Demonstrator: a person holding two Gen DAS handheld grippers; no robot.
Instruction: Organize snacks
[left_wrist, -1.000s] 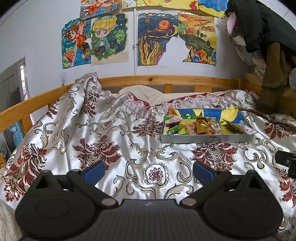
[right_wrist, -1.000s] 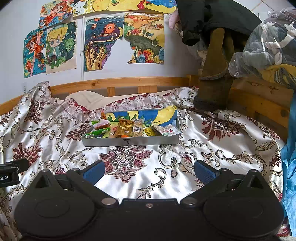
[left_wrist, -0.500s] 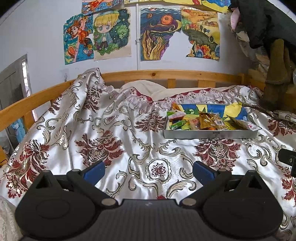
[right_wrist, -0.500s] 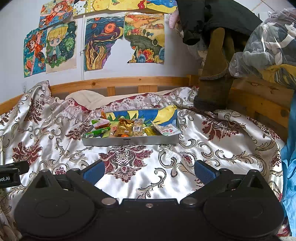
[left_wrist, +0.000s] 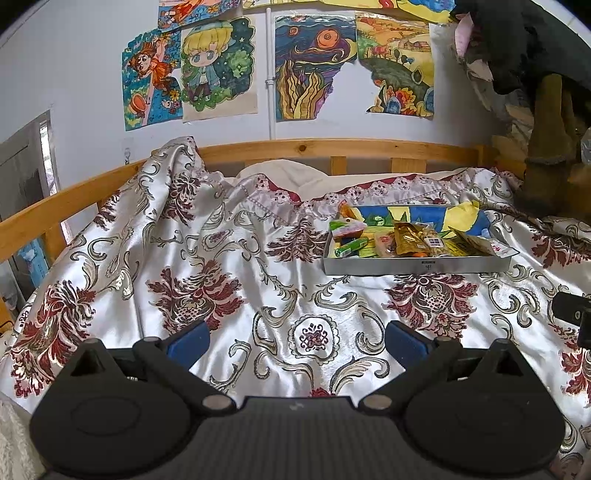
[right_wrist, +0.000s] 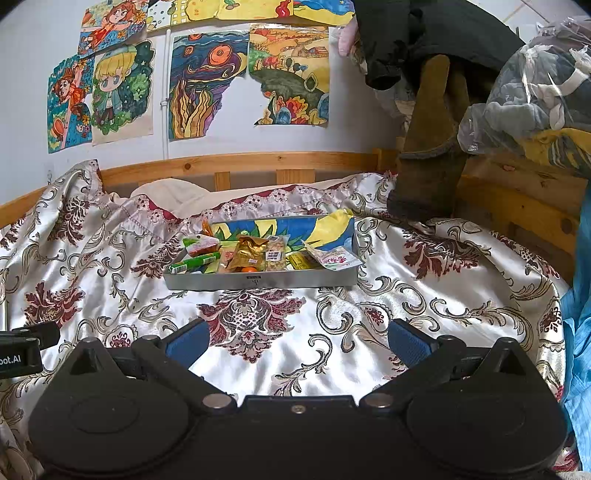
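A grey metal tray (left_wrist: 417, 266) (right_wrist: 258, 282) sits on the patterned bedspread, holding several snack packets: a gold packet (right_wrist: 248, 251), a green stick pack (right_wrist: 192, 263), a white-and-pink sachet (right_wrist: 334, 258). My left gripper (left_wrist: 297, 341) is open and empty, low over the bedspread, left of and nearer than the tray. My right gripper (right_wrist: 295, 341) is open and empty, straight in front of the tray, well short of it.
A wooden bed rail (left_wrist: 332, 147) runs behind the bed, with drawings on the wall above. Brown boots (right_wrist: 432, 147), dark clothing and a plastic bag of clothes (right_wrist: 535, 92) pile at the right. Blue cloth (right_wrist: 580, 332) hangs at the right edge.
The left wrist view has shifted slightly, so the tray sits a little farther right and lower in it. The right gripper has barely moved. Both stay open.
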